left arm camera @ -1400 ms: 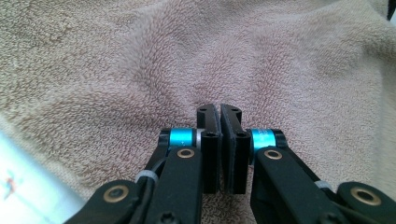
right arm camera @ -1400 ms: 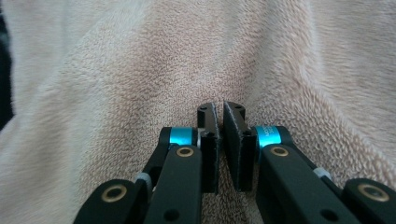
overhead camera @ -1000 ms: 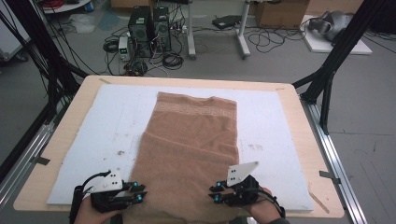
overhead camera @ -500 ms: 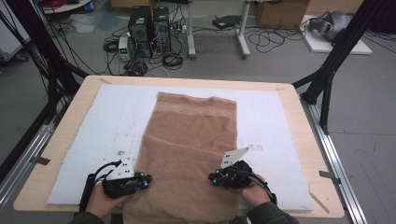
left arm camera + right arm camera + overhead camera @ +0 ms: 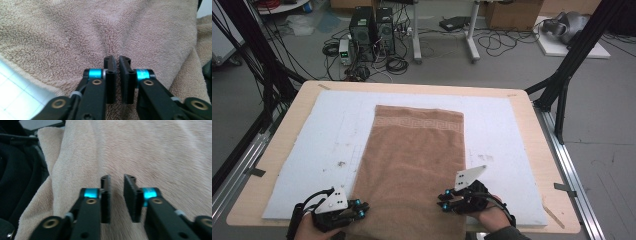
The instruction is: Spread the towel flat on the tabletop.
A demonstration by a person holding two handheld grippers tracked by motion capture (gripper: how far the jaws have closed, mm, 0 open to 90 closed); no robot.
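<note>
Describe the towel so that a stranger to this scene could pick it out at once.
A wooden table carries a white mat, and the towel lies lengthwise down the mat's middle, its near end at the table's near edge. It is the one tan, fuzzy cloth there, with a woven key-pattern band across its far end.

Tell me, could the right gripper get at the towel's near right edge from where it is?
Probably yes. The right gripper sits right at the near right side of the towel, jaws slightly apart over the cloth, and nothing lies between them and that edge on the white mat.
</note>
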